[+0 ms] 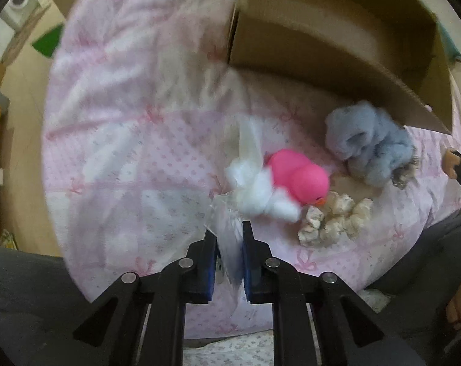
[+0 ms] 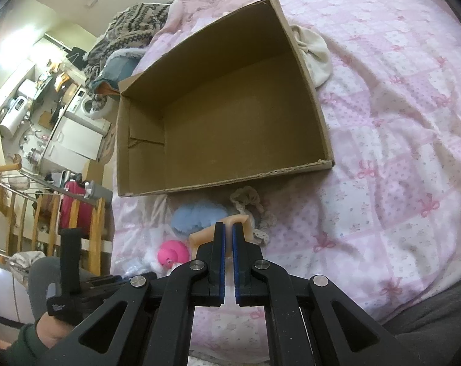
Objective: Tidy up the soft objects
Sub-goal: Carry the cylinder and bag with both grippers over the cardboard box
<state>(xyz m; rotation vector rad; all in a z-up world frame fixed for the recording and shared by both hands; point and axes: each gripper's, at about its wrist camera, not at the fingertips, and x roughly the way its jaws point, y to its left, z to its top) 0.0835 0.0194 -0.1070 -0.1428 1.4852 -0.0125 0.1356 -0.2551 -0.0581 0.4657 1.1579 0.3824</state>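
Plastic bag point(image 1: 227, 244) sits clamped in our left tool point(image 1: 228, 238); our right tool point(image 2: 228, 228) pinches a tan piece point(image 2: 235, 224), with the box point(image 2: 318, 116) ahead on the bed point(image 2: 398, 152).

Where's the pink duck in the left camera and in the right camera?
Left wrist: the pink duck lies right of centre, on the bedspread, just past the claw tips.
Right wrist: the duck sits low and left of centre, beside the claw.
Shared landmark: the cardboard box, beyond the duck in both views.
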